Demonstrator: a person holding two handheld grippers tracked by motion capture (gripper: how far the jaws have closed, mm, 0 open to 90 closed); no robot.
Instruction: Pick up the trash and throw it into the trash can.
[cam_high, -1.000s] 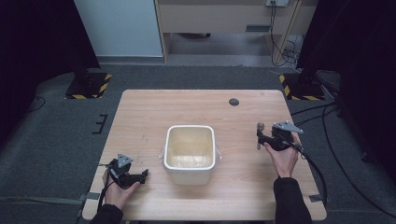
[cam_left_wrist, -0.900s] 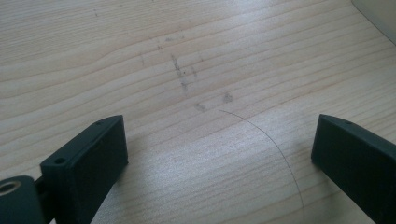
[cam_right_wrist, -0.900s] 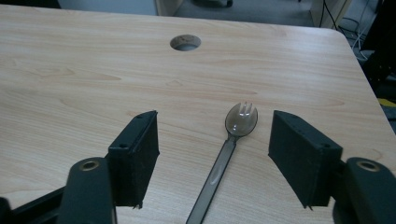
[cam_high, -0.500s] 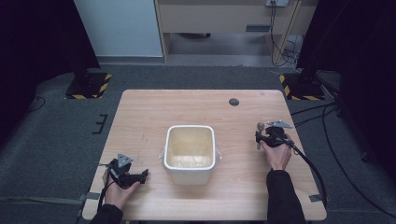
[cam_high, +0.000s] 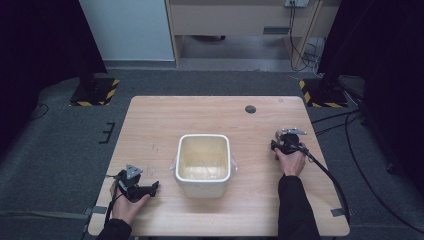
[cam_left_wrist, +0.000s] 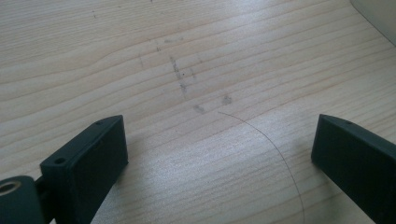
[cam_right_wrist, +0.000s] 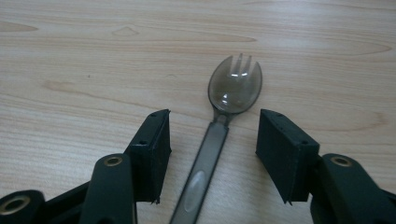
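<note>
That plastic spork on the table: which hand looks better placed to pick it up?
The right. Its gripper has open jaws either side of the spork handle. The left gripper is open over bare table.

No words, labels, brands or numbers can be read in any view. The only sign-like marks are yellow & black warning stripes on two floor plates: one (cam_high: 95, 91) left of the table, one (cam_high: 320, 92) right of it. They carry no letters.
</note>
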